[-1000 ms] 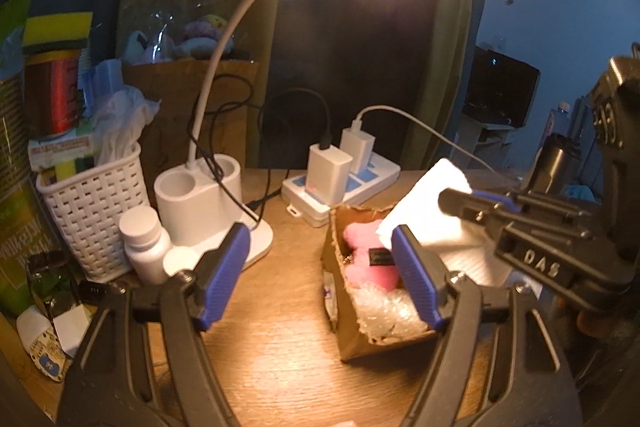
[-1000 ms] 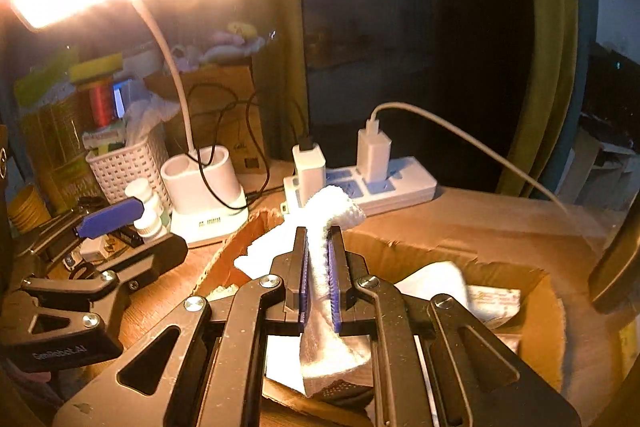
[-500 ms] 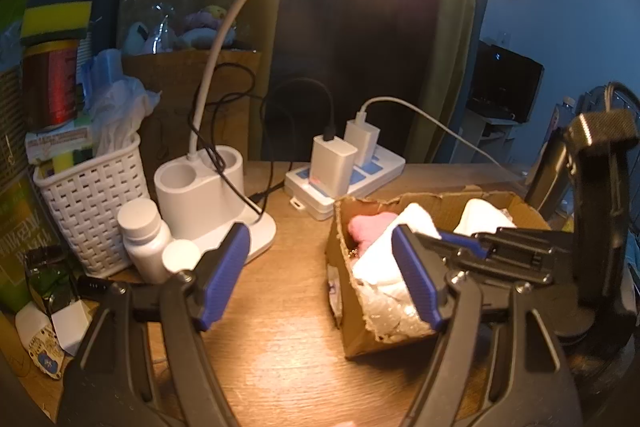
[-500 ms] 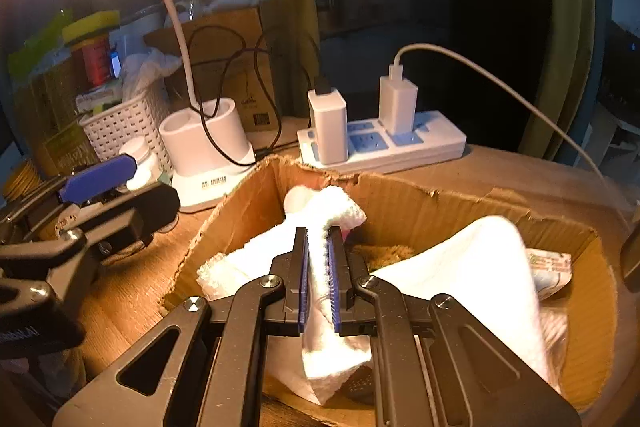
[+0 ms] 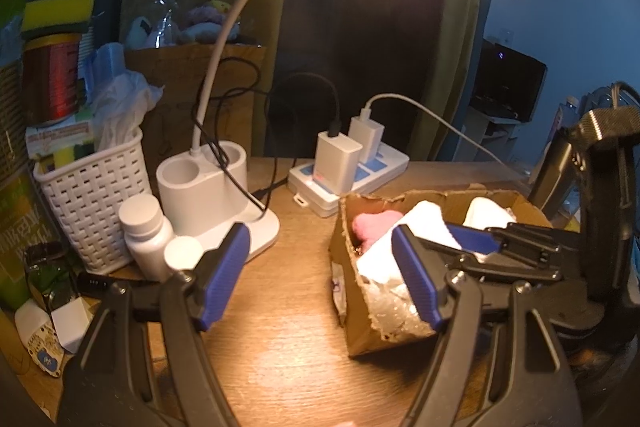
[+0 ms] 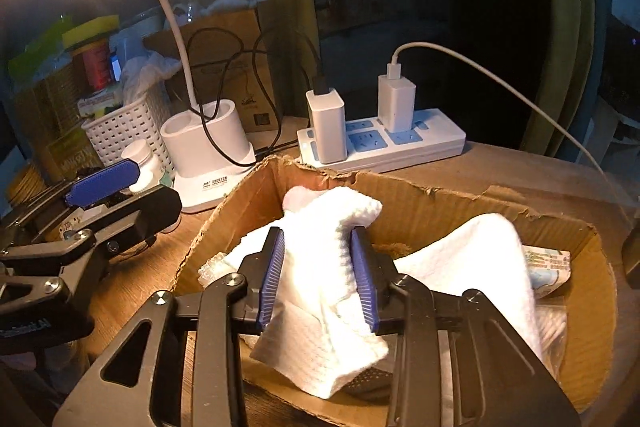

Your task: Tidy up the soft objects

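Snagging is the big worry for me: the white cloth (image 6: 320,267) sits between the right gripper (image 6: 318,277) pads, and the weave looks fuzzy enough to cling to the ribbed blue rubber. If the hand lifts off before the jaws have spread wide, I'd guess the cloth comes back up with it and flops over the front edge of the box (image 6: 420,203). The cardboard also looks light and torn, so a drag on one side could tip or slide it along the desk (image 5: 280,327).

Right gripper: jaws are opening, partway spread, cloth standing up between them with the pads touching its sides at most, not squeezing it. Its lower end hangs toward the box's near wall, the rest is draped inside on top of bubble wrap and another white cloth (image 6: 480,251) folded further right.

Left gripper (image 5: 320,275) hovers beside the box, spread wide, holding nothing, one pad in front of the box's contents without touching as far as I can tell. A pink soft thing (image 5: 372,227) peeks out at the box's far corner.

Further back the power strip (image 6: 400,143) and its cables sit just behind the box, so a shove that way could bump the chargers.
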`<state>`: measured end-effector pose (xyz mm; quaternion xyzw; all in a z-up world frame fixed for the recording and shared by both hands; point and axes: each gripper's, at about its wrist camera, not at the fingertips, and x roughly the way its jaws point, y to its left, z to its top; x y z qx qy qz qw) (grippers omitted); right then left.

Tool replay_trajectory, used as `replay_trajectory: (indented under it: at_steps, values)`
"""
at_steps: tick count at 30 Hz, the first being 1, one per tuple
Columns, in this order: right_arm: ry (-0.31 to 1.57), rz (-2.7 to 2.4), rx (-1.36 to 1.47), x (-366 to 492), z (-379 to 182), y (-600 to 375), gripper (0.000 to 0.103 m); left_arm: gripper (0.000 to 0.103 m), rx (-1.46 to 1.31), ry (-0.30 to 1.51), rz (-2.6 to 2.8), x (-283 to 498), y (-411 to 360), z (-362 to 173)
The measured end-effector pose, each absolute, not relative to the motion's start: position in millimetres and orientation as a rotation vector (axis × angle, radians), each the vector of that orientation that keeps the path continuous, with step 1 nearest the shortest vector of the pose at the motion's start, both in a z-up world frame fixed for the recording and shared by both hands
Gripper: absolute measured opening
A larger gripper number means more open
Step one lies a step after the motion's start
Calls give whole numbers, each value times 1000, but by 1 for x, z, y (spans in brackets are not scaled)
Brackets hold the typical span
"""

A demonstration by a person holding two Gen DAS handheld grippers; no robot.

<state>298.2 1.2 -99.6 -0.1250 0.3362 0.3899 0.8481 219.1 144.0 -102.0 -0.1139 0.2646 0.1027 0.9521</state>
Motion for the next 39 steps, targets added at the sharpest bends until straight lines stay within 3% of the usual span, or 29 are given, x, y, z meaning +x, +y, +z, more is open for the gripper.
replay_trajectory:
  at_steps: [4,8,39]
  values:
    - [696,805,-265,296,-91,-4,44,74,-229,530,210,218,143,-100]
    - [676,786,-263,295,-81,-12,58,74,-215,514,205,215,139,-95]
    - [467,665,-201,223,5,-115,60,74,-132,392,135,163,59,-23]
